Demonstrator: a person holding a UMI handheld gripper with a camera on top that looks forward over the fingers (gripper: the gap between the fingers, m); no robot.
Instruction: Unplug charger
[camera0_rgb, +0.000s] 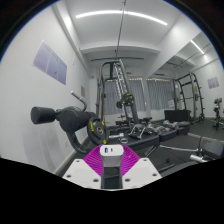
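Note:
A small white charger (110, 151) with a dark port on its face sits between my two fingertips, held up in the air with the room behind it. My gripper (110, 154) is shut on it, and both magenta pads (94, 160) press against its sides. No socket, power strip or cable shows in the gripper view. The charger's lower part is hidden between the fingers.
This is a gym room. A black padded machine arm (55, 116) reaches in from the left. A cable rack (118, 85) stands ahead by the windows, with weights and a bench (150, 128) on the floor. To the right is a dark power rack (192, 100).

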